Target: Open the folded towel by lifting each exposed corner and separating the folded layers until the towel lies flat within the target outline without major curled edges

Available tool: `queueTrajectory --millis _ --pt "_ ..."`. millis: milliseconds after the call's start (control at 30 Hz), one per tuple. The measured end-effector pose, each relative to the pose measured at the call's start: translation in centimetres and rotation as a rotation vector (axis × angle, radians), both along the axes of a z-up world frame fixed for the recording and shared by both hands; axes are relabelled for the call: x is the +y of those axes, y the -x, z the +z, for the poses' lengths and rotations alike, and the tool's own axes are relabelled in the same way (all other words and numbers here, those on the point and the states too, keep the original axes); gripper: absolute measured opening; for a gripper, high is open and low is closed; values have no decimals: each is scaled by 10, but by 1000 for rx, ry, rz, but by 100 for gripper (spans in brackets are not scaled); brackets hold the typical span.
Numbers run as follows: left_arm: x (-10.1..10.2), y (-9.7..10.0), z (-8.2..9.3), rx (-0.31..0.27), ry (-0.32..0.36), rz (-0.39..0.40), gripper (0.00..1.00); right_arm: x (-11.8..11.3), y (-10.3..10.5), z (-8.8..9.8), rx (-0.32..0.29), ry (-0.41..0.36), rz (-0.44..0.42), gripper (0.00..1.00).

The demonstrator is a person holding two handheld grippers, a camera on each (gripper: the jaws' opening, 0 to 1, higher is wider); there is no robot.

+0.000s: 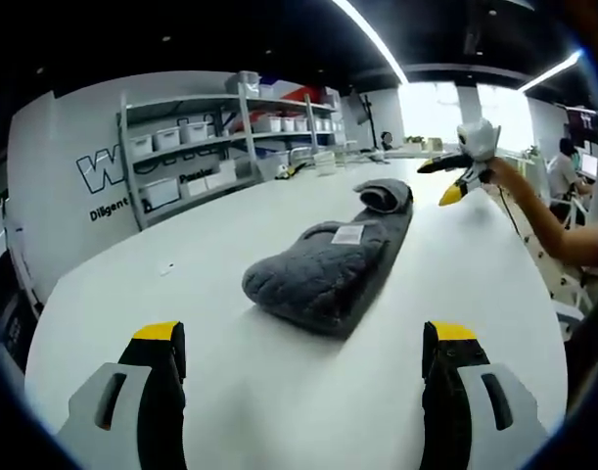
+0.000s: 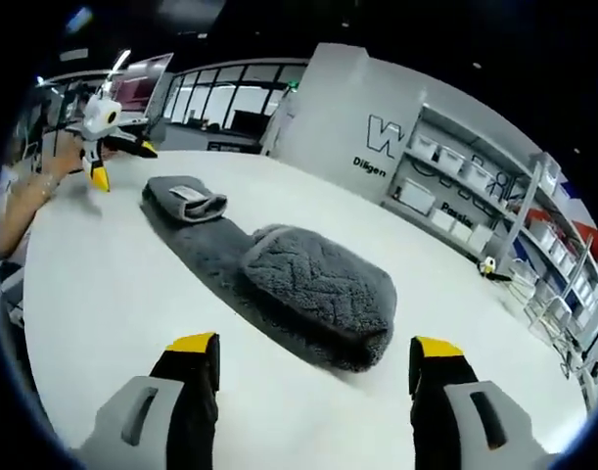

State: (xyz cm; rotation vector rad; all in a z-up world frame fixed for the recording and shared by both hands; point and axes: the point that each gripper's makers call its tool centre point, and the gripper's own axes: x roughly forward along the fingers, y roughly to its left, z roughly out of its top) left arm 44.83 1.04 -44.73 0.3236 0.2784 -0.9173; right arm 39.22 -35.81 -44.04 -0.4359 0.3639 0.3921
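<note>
A grey towel (image 1: 328, 264) (image 2: 308, 279) lies folded on the white table (image 1: 181, 294) (image 2: 93, 274). Its thick, rounded end is nearest me, and a smaller rolled end (image 1: 384, 194) (image 2: 186, 199) lies at the far side. A white label (image 1: 347, 234) shows on top. My left gripper (image 1: 306, 338) is open just short of the thick end, with nothing between its yellow-tipped jaws. My right gripper (image 2: 314, 345) is also open and empty, close in front of that same thick end.
A person's hand holds another white-and-yellow gripper (image 1: 465, 162) (image 2: 101, 132) above the table past the rolled end. Shelves with white bins (image 1: 230, 137) (image 2: 475, 186) stand along the wall behind the table. The table edge (image 1: 548, 284) runs along the right.
</note>
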Motion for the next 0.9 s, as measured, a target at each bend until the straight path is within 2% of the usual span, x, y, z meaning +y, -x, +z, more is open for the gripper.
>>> queueTrajectory --millis 133,300,567,633,733,900 --pt "0 3 -2 1 -10 2 99 4 7 -4 11 12 25 90" --pt "0 2 -1 4 -11 2 99 12 16 -4 7 -25 37 99" --pt "-5 2 -1 -4 -32 -10 99 24 26 1 -21 -61 48 99" --pt "-8 -1 -1 -2 -22 -12 99 28 27 2 -26 -55 57 99" --pt "-5 -4 -3 1 -49 -1 99 31 29 1 -21 -48 72 99" --pt "-8 -7 8 -13 -13 13 99 33 30 1 -18 -51 79 99"
